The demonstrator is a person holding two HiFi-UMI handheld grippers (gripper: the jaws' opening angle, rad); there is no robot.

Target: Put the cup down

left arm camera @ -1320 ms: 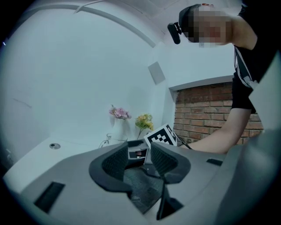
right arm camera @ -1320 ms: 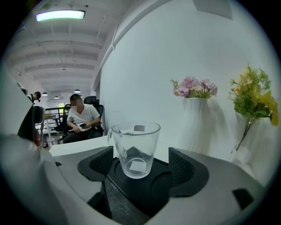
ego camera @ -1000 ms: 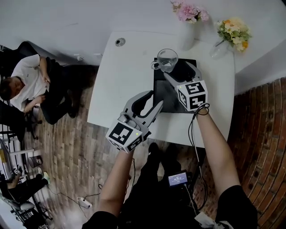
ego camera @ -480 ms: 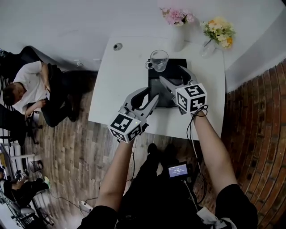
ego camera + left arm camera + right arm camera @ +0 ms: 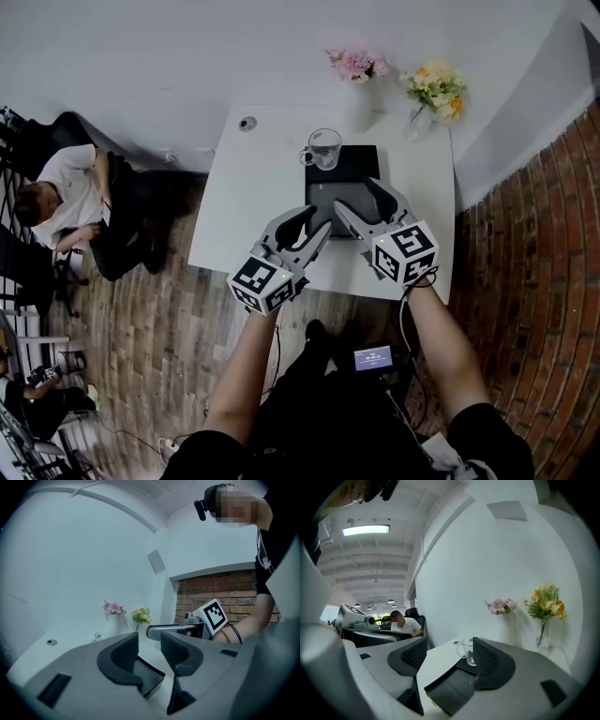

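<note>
A clear glass cup (image 5: 324, 148) with a handle stands upright at the far left corner of a black tray (image 5: 330, 197) on the white table (image 5: 248, 216). My right gripper (image 5: 356, 197) hovers over the tray's near part, well back from the cup. It is open, its jaws have just been closing a little, and nothing is between them. In the right gripper view the cup (image 5: 467, 652) stands far off beyond the jaws. My left gripper (image 5: 316, 221) is open and empty at the tray's near left edge. The left gripper view shows the tray (image 5: 149, 680) below its jaws.
Two vases, pink flowers (image 5: 354, 66) and yellow flowers (image 5: 434, 84), stand at the table's far edge by the white wall. A cable hole (image 5: 247, 123) is at the far left corner. A seated person (image 5: 58, 192) is left of the table. A brick wall (image 5: 530, 244) runs on the right.
The right gripper, which had its jaws around the cup, has pulled back and up, leaving the cup standing on the tray. The left gripper has also drawn back slightly.
</note>
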